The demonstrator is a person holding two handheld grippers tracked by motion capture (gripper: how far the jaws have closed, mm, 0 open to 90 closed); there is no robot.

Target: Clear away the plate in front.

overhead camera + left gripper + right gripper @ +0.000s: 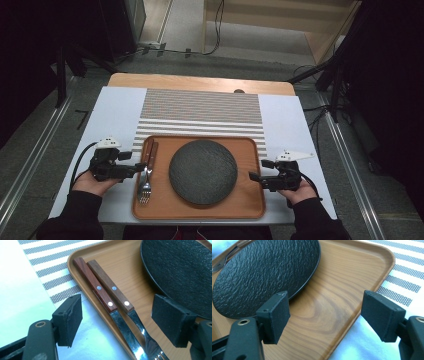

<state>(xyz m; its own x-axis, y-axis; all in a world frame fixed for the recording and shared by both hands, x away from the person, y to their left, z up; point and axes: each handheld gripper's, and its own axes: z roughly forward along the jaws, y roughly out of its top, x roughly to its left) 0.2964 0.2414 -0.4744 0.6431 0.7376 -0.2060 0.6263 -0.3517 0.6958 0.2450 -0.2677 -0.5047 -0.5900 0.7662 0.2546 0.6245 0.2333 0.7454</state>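
Observation:
A wooden tray (pixel 250 200) lies at the table's near edge with a round black textured plate (pixel 203 171) in its middle. A knife (pixel 146 157) and a fork (pixel 145 186) with wooden handles lie side by side along the tray's left side. My left gripper (pixel 138 166) hovers at the tray's left rim, open, its jaws straddling the knife (pixel 100 291) and fork (pixel 117 296). My right gripper (pixel 257 170) is open at the tray's right rim (pixel 367 290), with the plate (pixel 262 272) beyond its left jaw. Neither gripper holds anything.
A striped placemat (pixel 200 112) lies beyond the tray on a white sheet (pixel 115 112) that covers the table. The table's wooden far edge (pixel 200 82) borders the floor. Cables (pixel 315 120) trail off the right side.

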